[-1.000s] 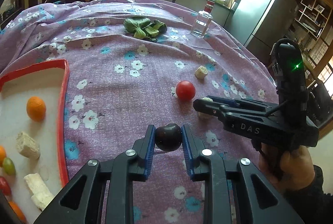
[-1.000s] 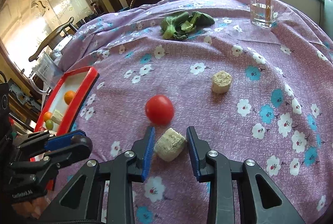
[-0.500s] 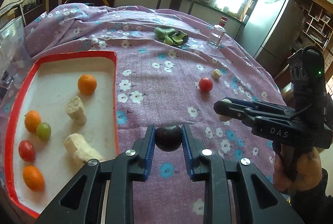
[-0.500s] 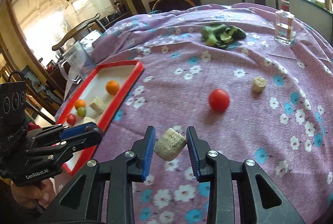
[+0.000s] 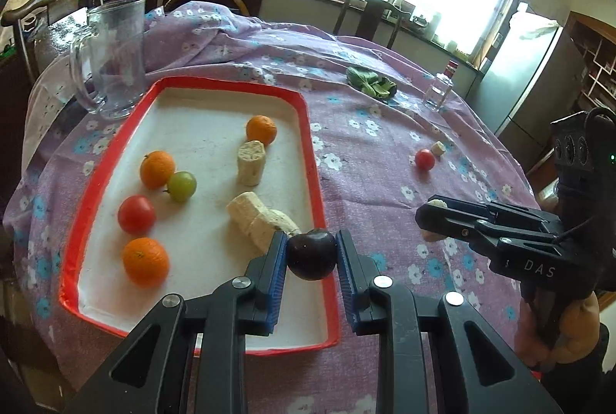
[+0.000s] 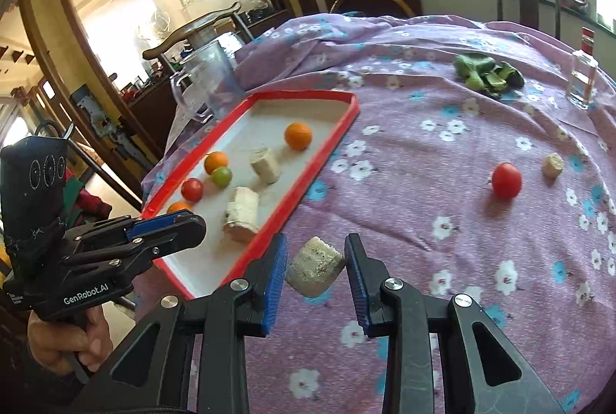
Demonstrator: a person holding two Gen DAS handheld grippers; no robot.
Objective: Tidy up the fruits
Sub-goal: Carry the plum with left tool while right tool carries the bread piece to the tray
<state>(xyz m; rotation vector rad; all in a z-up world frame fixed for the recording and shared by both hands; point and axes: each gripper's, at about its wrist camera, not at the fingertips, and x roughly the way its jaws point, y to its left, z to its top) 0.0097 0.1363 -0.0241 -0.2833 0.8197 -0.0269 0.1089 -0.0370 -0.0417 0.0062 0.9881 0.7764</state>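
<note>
My left gripper [image 5: 312, 252] is shut on a dark purple plum [image 5: 312, 254], held above the near right rim of the red-edged white tray [image 5: 308, 129]. In the tray lie three oranges [image 5: 145, 262], a red tomato [image 5: 136, 214], a green fruit [image 5: 182, 186] and pale corn-like chunks [image 5: 251, 162]. My right gripper [image 6: 315, 260] is shut on a pale chunk [image 6: 313, 266], held over the purple cloth just right of the tray [image 6: 331, 141]. A red tomato [image 6: 506, 180] and another pale chunk [image 6: 553, 164] lie on the cloth to the right.
A glass mug [image 5: 111, 58] stands at the tray's far left corner. Green leaves [image 5: 371, 85] and a small glass bottle [image 5: 439, 90] sit far back on the flowered cloth [image 5: 385, 152]. Chairs stand beyond the table. A hand [image 6: 65, 341] holds the left gripper's handle.
Both grippers have moved left toward the tray and risen, each still gripping its item. The tray now fills the left wrist view and the mug has come into sight.
</note>
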